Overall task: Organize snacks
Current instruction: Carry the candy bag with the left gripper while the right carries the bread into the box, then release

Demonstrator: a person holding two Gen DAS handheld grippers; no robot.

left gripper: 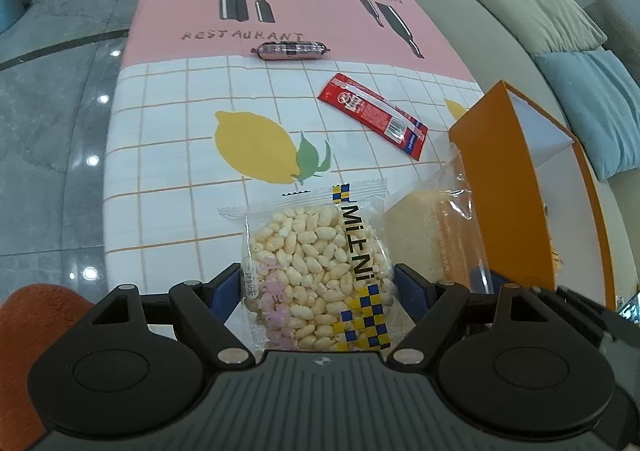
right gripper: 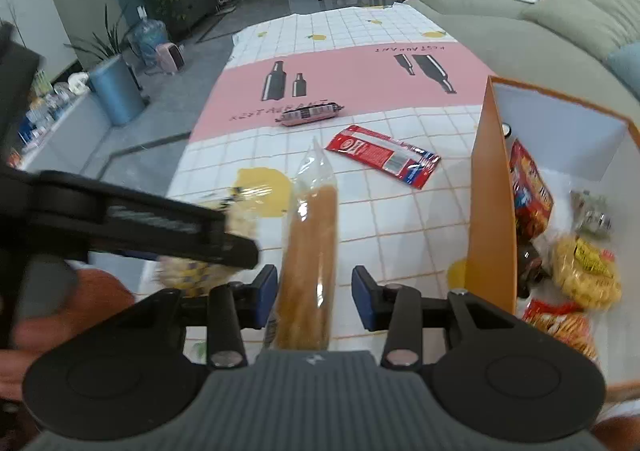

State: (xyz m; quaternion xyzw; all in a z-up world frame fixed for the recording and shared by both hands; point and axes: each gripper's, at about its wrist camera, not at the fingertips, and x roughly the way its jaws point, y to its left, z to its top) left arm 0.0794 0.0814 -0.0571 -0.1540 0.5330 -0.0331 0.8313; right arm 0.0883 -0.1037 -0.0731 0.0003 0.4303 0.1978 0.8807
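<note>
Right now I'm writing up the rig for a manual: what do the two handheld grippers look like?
Both match: the left gripper and right gripper have a grey ribbed body with a small round mark, black linkage arms with silver pivot pins, round black side discs, and blue pads on the fingers. No cables or sleeves show.

I see a glossy clear-plastic puffed-rice packet (left gripper: 320, 275), a shiny red foil sachet (left gripper: 372, 111), a matt orange cardboard box (left gripper: 496, 155) and a smooth printed tablecloth (left gripper: 180, 179).

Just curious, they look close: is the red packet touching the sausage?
Apart. The left wrist view shows bare tablecloth between the red packet and the sausage.
</note>
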